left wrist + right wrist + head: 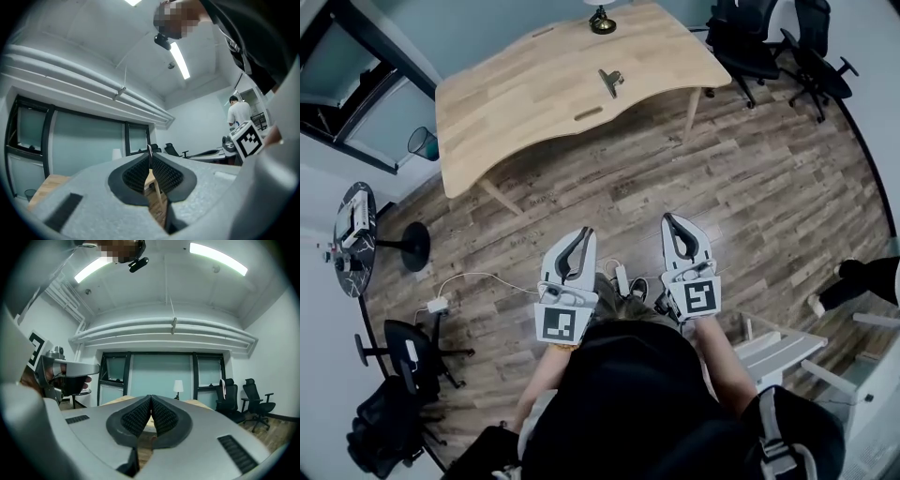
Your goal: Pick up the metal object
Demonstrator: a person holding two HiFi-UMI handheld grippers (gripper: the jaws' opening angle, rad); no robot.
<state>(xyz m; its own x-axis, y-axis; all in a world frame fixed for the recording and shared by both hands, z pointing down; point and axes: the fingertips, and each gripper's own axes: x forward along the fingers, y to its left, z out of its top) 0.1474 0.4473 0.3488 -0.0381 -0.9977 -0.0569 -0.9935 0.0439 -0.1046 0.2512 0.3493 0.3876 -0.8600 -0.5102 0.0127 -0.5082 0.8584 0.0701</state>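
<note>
Metal object [610, 81] lies mid-top on the wooden table [511, 108] in the head view, well ahead of both grippers. I have the left gripper [587, 232] and right gripper [667, 218] over the floor.
Left gripper view: jaws together, nothing between them.
Right gripper view: same, table beyond the tips.

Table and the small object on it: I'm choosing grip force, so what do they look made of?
Table: light wood with a matte finish, judging by the visible grain and plank seams. Small object: probably metal, dark grey with a dull sheen, but it is too small in the head view to be sure.
</note>
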